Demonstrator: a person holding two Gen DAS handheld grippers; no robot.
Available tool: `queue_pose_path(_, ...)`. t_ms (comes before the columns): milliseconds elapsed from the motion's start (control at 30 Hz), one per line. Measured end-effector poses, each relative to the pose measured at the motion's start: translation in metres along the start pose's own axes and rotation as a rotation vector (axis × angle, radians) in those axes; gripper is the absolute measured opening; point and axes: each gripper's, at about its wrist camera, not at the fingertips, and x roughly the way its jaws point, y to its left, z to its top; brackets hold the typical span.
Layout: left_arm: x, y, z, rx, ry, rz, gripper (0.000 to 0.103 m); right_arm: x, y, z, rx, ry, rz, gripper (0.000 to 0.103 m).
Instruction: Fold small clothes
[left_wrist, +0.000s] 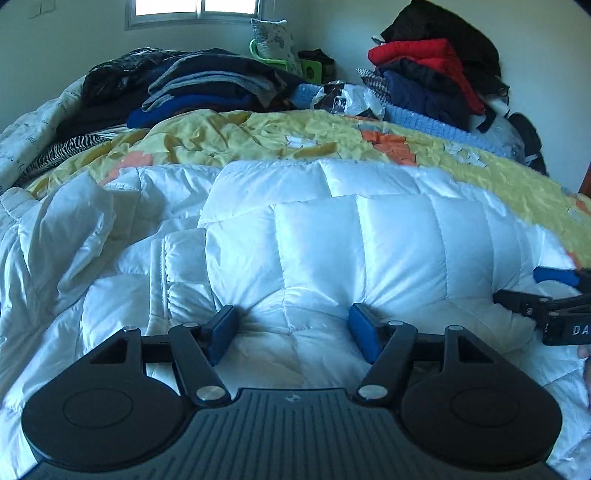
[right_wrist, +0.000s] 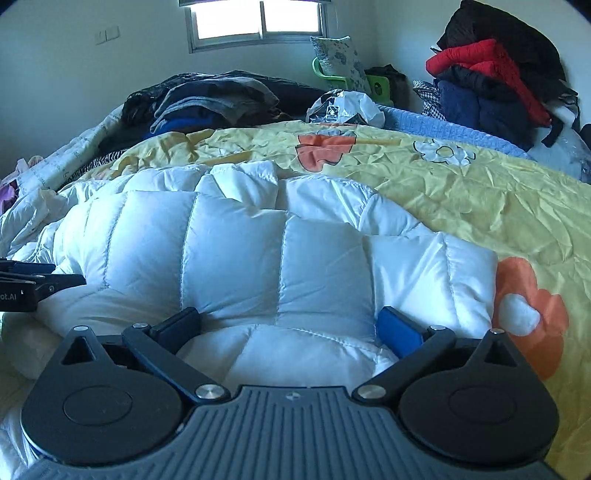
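A white quilted puffer jacket (left_wrist: 332, 236) lies partly folded on the bed; it also fills the right wrist view (right_wrist: 236, 243). My left gripper (left_wrist: 293, 332) is open, its blue pads pressed down on the jacket's near edge on either side of a puffed section. My right gripper (right_wrist: 290, 328) is open the same way on the jacket's right part, near its right edge. The right gripper shows at the right edge of the left wrist view (left_wrist: 546, 295). The left gripper shows at the left edge of the right wrist view (right_wrist: 33, 282).
The jacket rests on a yellow flowered bedspread (right_wrist: 461, 192). A pile of dark folded clothes (left_wrist: 192, 88) sits at the far left of the bed. A stack of red, navy and black jackets (right_wrist: 495, 81) sits at the far right. A plastic bag (right_wrist: 343, 107) lies between them.
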Motion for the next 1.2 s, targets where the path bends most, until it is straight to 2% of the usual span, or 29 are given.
queue_pose_path(100,-0.029,0.018,-0.003,-0.067,-0.065,-0.045,0.067,-0.002,-0.004,0.0,0.02,-0.009,0.012,0.1)
queue_pose_path(167,-0.058,0.041,-0.005,-0.123,-0.164,-0.064,0.067,-0.003,-0.003,0.001,0.02,-0.01,0.011,0.1)
queue_pose_path(233,-0.082,0.075,0.0,-0.205,-0.254,-0.037,0.072,-0.003,-0.003,0.0,0.023,-0.013,0.011,0.1)
queue_pose_path(300,-0.096,0.122,0.008,-0.343,-0.3,0.023,0.076,-0.003,-0.003,0.0,0.025,-0.014,0.011,0.1)
queue_pose_path(400,-0.1,0.209,0.015,-0.631,-0.309,0.097,0.083,-0.004,-0.003,0.0,0.024,-0.013,0.011,0.1)
queue_pose_path(467,-0.091,0.266,0.013,-0.815,-0.288,0.082,0.085,-0.004,-0.003,0.0,0.023,-0.014,0.009,0.1)
queue_pose_path(533,-0.076,0.31,0.011,-0.942,-0.249,0.078,0.085,-0.004,-0.003,0.0,0.021,-0.014,0.006,0.1)
queue_pose_path(567,-0.068,0.326,0.011,-0.975,-0.229,0.083,0.085,-0.003,-0.002,0.0,0.02,-0.014,0.005,0.1)
queue_pose_path(733,-0.031,0.367,0.016,-0.97,-0.163,0.176,0.085,-0.003,-0.002,0.0,0.017,-0.013,0.002,0.1)
queue_pose_path(833,-0.013,0.381,0.02,-0.972,-0.153,0.168,0.085,-0.003,-0.002,0.0,0.016,-0.013,0.001,0.1)
queue_pose_path(933,0.0,0.391,0.023,-0.979,-0.178,0.17,0.083,-0.003,-0.002,0.0,0.016,-0.012,0.001,0.1)
queue_pose_path(967,0.005,0.392,0.024,-0.982,-0.179,0.164,0.076,-0.002,-0.002,0.0,0.015,-0.012,0.001,0.1)
queue_pose_path(1033,0.016,0.398,0.027,-0.992,-0.178,0.143,0.069,-0.002,-0.002,0.0,0.015,-0.012,0.001,0.1)
queue_pose_path(1100,0.024,0.402,0.027,-1.013,-0.181,0.135,0.068,-0.002,-0.002,0.0,0.016,-0.012,0.002,0.1)
queue_pose_path(1200,0.032,0.403,0.025,-1.004,-0.178,0.174,0.036,-0.002,-0.002,0.0,0.016,-0.012,0.002,0.1)
